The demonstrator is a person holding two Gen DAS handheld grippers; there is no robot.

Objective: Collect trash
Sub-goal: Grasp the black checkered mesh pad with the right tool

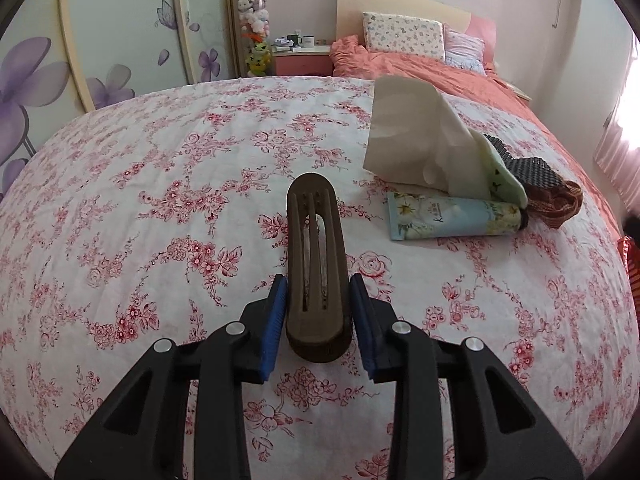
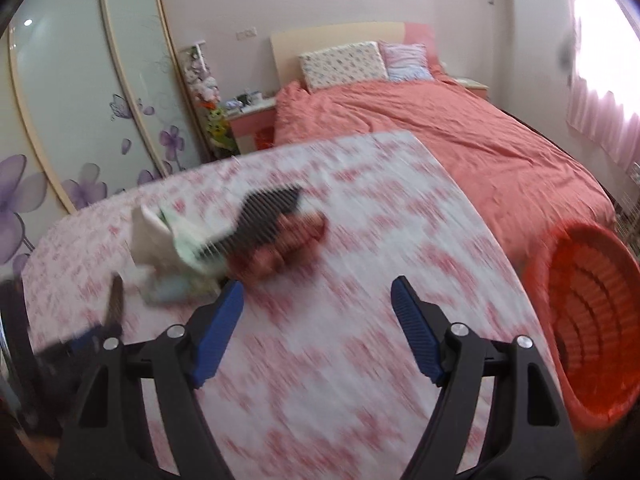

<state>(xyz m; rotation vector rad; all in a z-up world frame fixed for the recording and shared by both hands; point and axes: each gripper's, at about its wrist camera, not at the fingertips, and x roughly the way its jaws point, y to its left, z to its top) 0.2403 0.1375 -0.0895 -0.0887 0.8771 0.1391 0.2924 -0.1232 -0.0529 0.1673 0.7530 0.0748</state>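
the left wrist view is sharp: the left gripper (image 1: 318, 300) has its blue pads closed against the sides of a brown slotted piece (image 1: 316, 268), which juts forward above the floral cloth (image 1: 140, 208). beyond it, to the right, a pile lies on the cloth: a pale tissue (image 1: 412, 136), a cream tube (image 1: 452, 216), a black mesh scrap (image 1: 524, 170) and a brown woven scrap (image 1: 560, 204), all touching or overlapping

only the right wrist view, blurred, shows the red basket (image 2: 588, 280) standing just off the cloth's right edge, beside the pink bed (image 2: 460, 136). the right gripper (image 2: 318, 292) stands wide open and empty over a bare stretch of cloth, the pile near its left fingertip, the left gripper at the frame's left edge
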